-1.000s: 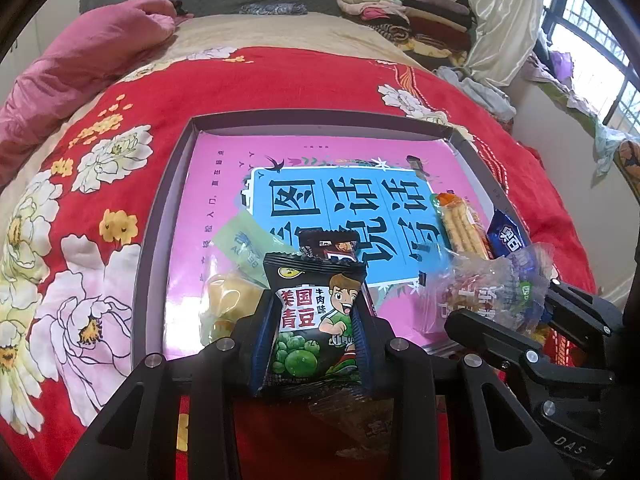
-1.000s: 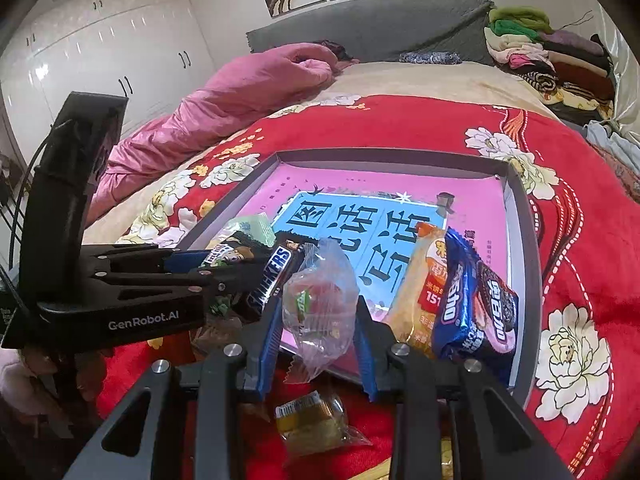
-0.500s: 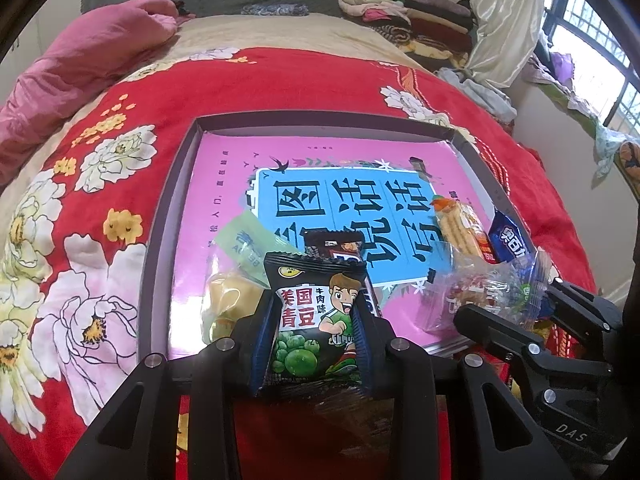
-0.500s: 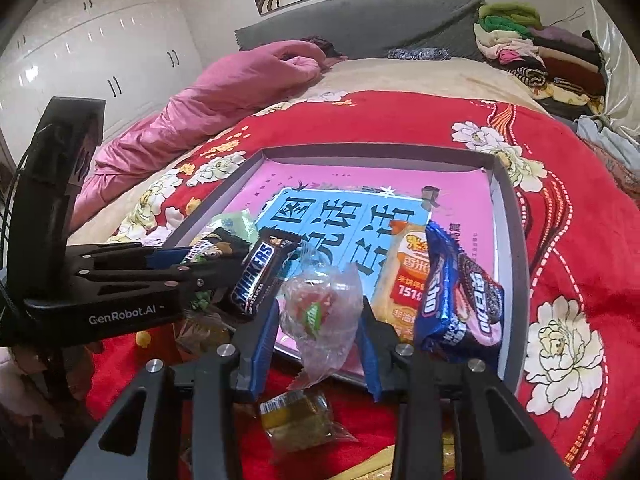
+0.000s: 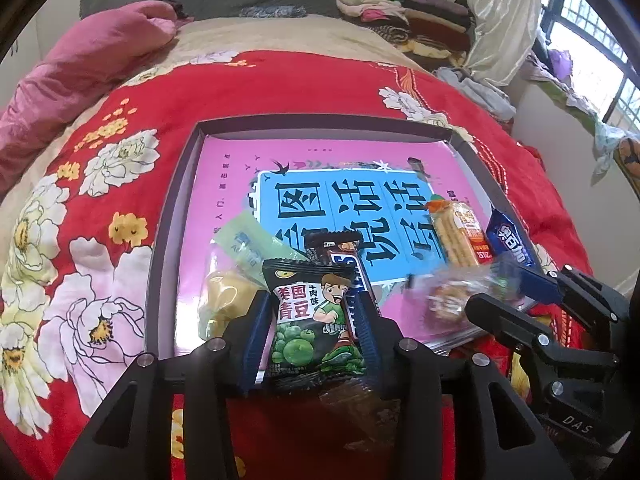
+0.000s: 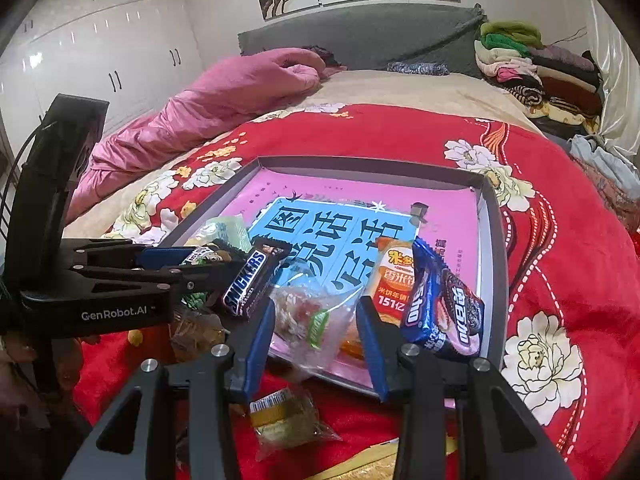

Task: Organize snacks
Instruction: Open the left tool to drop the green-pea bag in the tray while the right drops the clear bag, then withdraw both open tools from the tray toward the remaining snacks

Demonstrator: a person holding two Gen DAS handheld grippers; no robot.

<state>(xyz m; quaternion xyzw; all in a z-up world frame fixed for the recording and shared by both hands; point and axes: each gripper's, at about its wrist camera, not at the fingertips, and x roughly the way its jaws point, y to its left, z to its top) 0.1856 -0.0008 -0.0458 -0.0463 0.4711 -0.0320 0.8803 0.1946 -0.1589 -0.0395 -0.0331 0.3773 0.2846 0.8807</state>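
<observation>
Snack drop at the near edge of the tray, both claws letting go at once

Left claw (image 5: 312, 320) has just been opening, with the green pea packet (image 5: 310, 316) standing between its blue pads over the tray's near-left corner. The pads look like they barely touch it now, so I'd call it released or nearly so. The right claw (image 6: 316, 320) has also just been opening; the clear candy bag (image 6: 308, 316) sags loose between its fingers across the near rim of the tray (image 6: 490, 240), half in, half hanging over the red bedspread (image 6: 560, 260). My take: nudge that bag further into the tray before backing off, or it slides out. Also spread wider before lifting so the crinkly film doesn't catch. The Snickers bar (image 6: 250, 280) sits right beside it, so pull back straight.
</observation>
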